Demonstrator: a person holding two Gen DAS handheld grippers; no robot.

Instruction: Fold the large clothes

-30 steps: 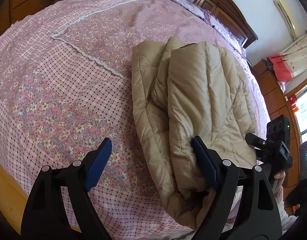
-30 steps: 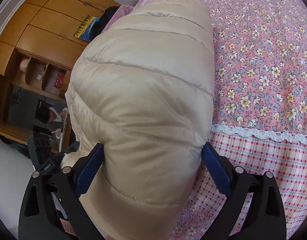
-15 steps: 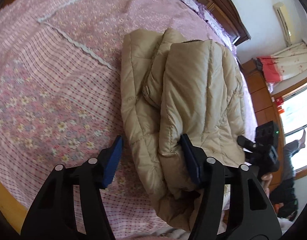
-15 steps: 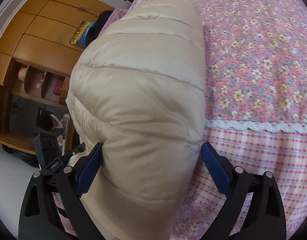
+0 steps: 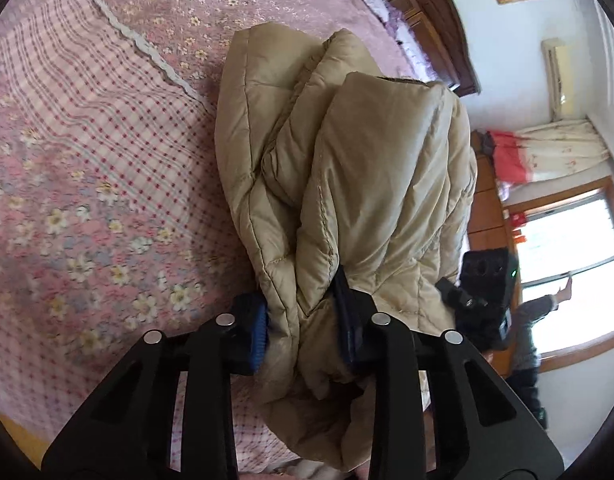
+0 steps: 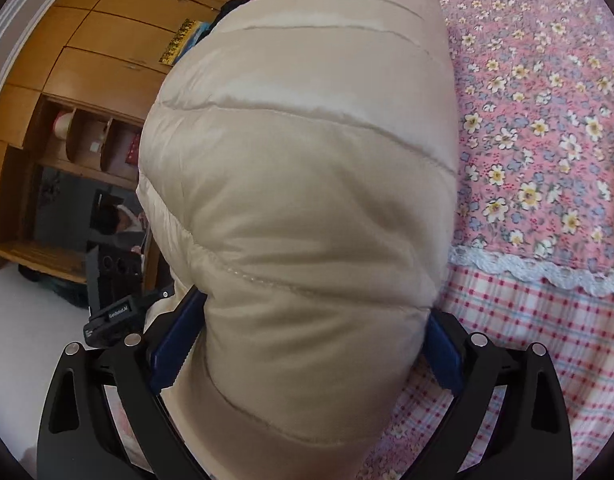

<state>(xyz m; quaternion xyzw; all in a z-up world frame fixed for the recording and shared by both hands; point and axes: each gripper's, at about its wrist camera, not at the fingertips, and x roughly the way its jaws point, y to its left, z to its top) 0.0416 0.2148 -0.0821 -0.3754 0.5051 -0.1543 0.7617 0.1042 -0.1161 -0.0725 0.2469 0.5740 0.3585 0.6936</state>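
Note:
A beige quilted puffer jacket [image 5: 367, 168] lies folded lengthwise on the pink floral bed cover [image 5: 87, 160]. At the jacket's near end, my left gripper [image 5: 303, 324] has a thick fold of the left edge between its blue pads. Its jaws are closing and both pads press into the fabric. In the right wrist view the jacket [image 6: 307, 160] bulges up and fills the middle. My right gripper [image 6: 307, 348] stands wide, with its pads squeezing the padded bulk from both sides. The right gripper's body [image 5: 483, 292] shows beyond the jacket in the left wrist view.
A dark wooden headboard [image 5: 439, 28] closes the bed's far end. A window [image 5: 567, 260], a curtain [image 5: 547, 152] and a person in dark clothes [image 5: 527, 360] are at the right. A wooden wardrobe [image 6: 87, 52] with open shelves stands left of the bed.
The left gripper's jaws narrowed from wide open onto the jacket's edge as it dipped closer to the cloth. The right gripper kept its hold and barely moved.

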